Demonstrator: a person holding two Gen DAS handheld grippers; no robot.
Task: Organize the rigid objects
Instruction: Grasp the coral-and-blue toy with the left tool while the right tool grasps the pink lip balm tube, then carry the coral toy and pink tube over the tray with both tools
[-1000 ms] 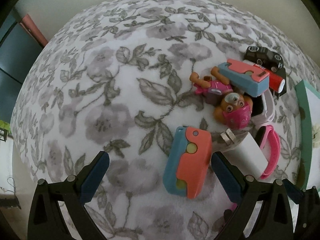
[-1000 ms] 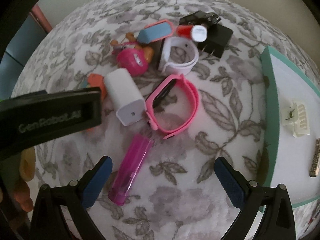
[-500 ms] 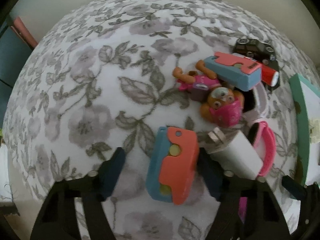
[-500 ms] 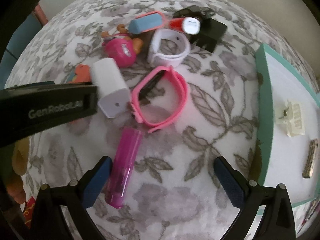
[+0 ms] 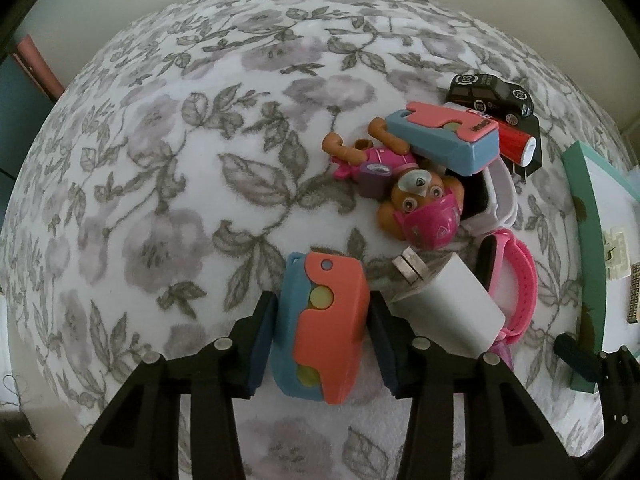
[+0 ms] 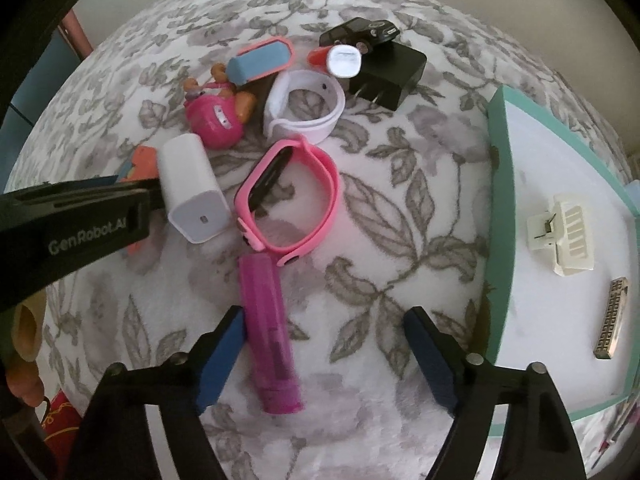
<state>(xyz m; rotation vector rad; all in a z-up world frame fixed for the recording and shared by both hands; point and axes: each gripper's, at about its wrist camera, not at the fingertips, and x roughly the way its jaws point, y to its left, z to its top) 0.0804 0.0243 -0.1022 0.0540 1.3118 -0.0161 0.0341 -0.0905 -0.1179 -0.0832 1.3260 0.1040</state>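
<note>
My left gripper point(image 5: 320, 340) is shut on a blue and coral toy block point(image 5: 320, 328) that rests on the flowered cloth. A white charger point(image 5: 448, 312) lies just right of it, touching the right finger. My right gripper point(image 6: 324, 352) is open, and a magenta tube point(image 6: 270, 332) lies between its fingers, against the left one. A pink watch band point(image 6: 292, 196), a white band point(image 6: 304, 106), a pink pup figure point(image 5: 408, 196), a second blue and coral block point(image 5: 444, 136), a red tube point(image 6: 338, 58), a black charger point(image 6: 394, 76) and a black toy car point(image 5: 490, 94) lie beyond.
A teal-rimmed white tray point(image 6: 500, 200) stands at the right, holding a white hair clip point(image 6: 560, 232) and a metal bar point(image 6: 610, 324). The left gripper's black body point(image 6: 72, 228) crosses the left of the right wrist view.
My left gripper moved forward around the blue and coral block and closed on it. My right gripper moved forward and left, bringing the magenta tube between its open fingers.
</note>
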